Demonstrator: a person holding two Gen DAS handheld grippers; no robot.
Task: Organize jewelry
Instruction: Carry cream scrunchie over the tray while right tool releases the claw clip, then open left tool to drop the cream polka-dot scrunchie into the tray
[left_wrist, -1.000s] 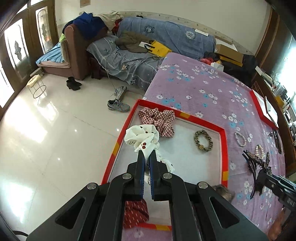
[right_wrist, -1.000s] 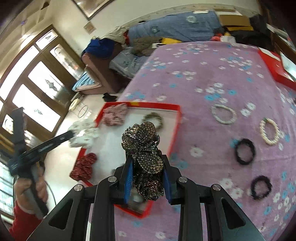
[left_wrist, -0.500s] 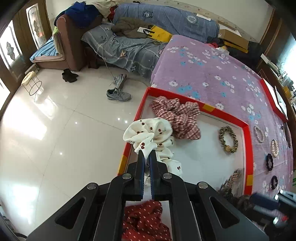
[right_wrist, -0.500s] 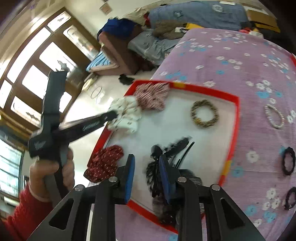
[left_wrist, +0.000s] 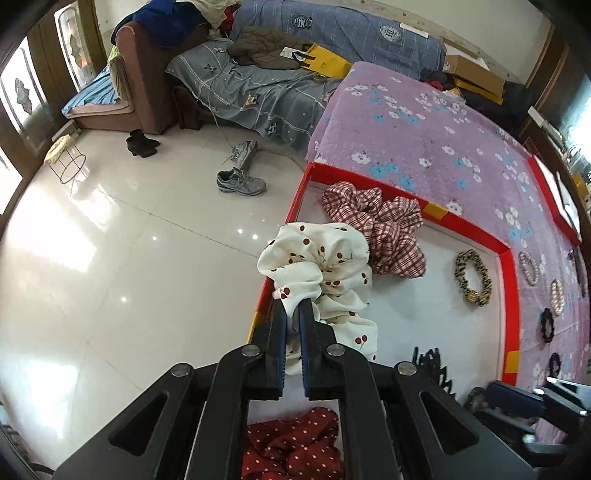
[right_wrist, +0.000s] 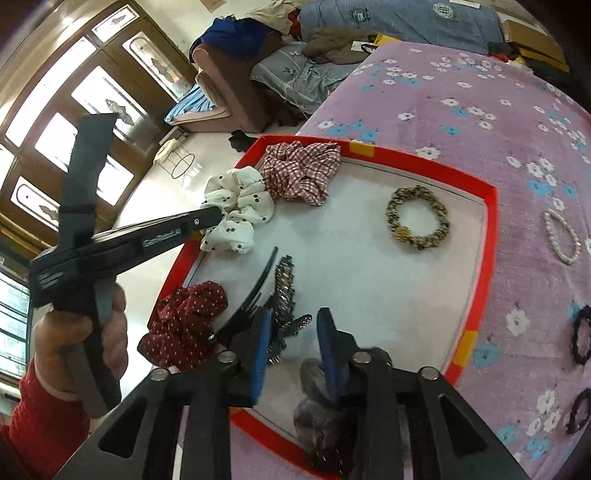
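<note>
Pinching a fold of the cream cherry-print scrunchie (left_wrist: 317, 266), the left gripper (left_wrist: 291, 314) has its jaws nearly together on the cloth at the tray's floor-side rim, the scrunchie partly draped over that red edge and partly on the white floor of the red-rimmed tray (left_wrist: 511, 295). The right gripper (right_wrist: 291, 332) has just been widening its jaws, which stand apart over the tray's near edge with the rhinestone hair claw (right_wrist: 284, 288) lying between and just beyond them, not pressed by either pad. A red plaid scrunchie (right_wrist: 301, 173) sits at the tray's far corner, touching the cream one; a dark red dotted scrunchie (right_wrist: 184, 325) lies at the near floor-side corner, and a leopard-print hair tie (right_wrist: 417, 218) rests toward the bed-side rim. A pearl bracelet (right_wrist: 561, 236) and black hair ties (right_wrist: 581, 336) remain on the purple floral bedspread (right_wrist: 461, 96), outside the tray. The step in hand looks like setting both pieces down; next, the left jaws would need to part over the tray floor, and the right hand to lift clear toward the bracelets.
</note>
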